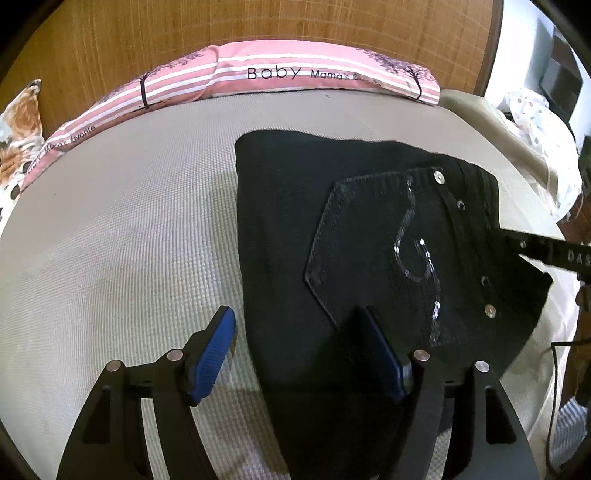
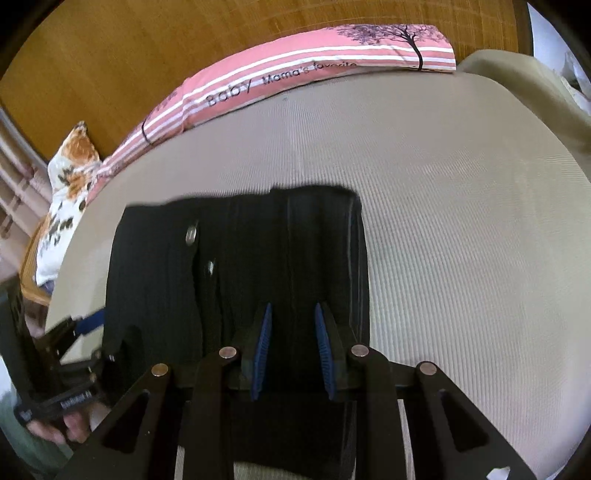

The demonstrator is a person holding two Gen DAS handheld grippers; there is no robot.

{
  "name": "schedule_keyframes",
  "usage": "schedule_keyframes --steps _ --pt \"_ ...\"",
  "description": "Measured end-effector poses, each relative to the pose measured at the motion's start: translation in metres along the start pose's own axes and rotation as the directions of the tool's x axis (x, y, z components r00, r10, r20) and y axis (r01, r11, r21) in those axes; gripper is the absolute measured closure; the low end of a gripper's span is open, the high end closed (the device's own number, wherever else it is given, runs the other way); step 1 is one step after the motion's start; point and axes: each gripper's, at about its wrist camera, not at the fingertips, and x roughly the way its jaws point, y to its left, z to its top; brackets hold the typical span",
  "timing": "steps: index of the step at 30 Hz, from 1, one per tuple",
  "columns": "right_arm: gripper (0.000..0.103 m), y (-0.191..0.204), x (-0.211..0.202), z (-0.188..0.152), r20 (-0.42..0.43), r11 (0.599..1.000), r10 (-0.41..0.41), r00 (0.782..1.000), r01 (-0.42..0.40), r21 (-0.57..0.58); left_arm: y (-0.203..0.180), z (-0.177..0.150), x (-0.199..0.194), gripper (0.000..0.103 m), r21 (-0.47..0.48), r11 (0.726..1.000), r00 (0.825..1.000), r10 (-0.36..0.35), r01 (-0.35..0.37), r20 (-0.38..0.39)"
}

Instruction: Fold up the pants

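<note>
My left hand-held gripper (image 1: 299, 328) is spread wide across the near left edge of the black pants (image 1: 369, 229), one blue pad (image 1: 214, 354) over the bed (image 1: 129, 221), the other over the cloth, neither pressing. My right hand-held gripper (image 2: 293, 325) is nearly pressed together, pinching a fold of the pants near their right edge. The pants lie folded on the grey bed, back pocket (image 1: 373, 240) upward. A pink striped pillow (image 1: 295, 74) lies beyond, against the wooden headboard (image 1: 258, 26).
</note>
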Motion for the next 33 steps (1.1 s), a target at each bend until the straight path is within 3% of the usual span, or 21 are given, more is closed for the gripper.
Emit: schedule_keyframes --steps 12,15,17,21,23,28,33 --pt "0.080 -0.007 -0.027 -0.026 -0.014 0.999 0.030 0.999 -0.030 0.011 0.010 -0.021 -0.008 0.026 -0.063 0.996 0.996 -0.072 0.069 -0.048" --pt "0.072 -0.010 -0.033 -0.028 -0.019 0.999 0.047 0.999 -0.047 0.011 0.017 -0.021 -0.010 0.026 -0.100 0.990 0.993 -0.102 0.096 -0.060" --pt "0.054 -0.013 -0.036 -0.027 -0.036 0.998 0.058 0.998 -0.057 0.026 0.021 -0.019 -0.015 0.026 -0.120 0.987 0.993 -0.110 0.103 -0.049" --pt "0.054 -0.032 -0.039 -0.023 -0.033 0.985 0.153 0.988 -0.150 0.082 0.031 -0.011 -0.016 0.027 -0.159 0.974 0.984 -0.173 0.164 -0.044" --pt "0.052 -0.042 -0.034 -0.019 -0.048 0.974 0.204 0.978 -0.197 0.114 0.037 -0.008 -0.013 0.027 -0.198 0.958 0.974 -0.222 0.208 -0.050" --pt "0.050 -0.073 -0.008 -0.017 -0.091 0.906 0.377 0.922 -0.347 0.242 0.050 -0.002 0.001 0.030 -0.298 0.898 0.929 -0.361 0.323 -0.078" --pt "0.050 -0.092 0.007 -0.020 -0.095 0.851 0.479 0.872 -0.436 0.291 0.059 0.000 0.007 0.031 -0.341 0.863 0.906 -0.418 0.372 -0.069"
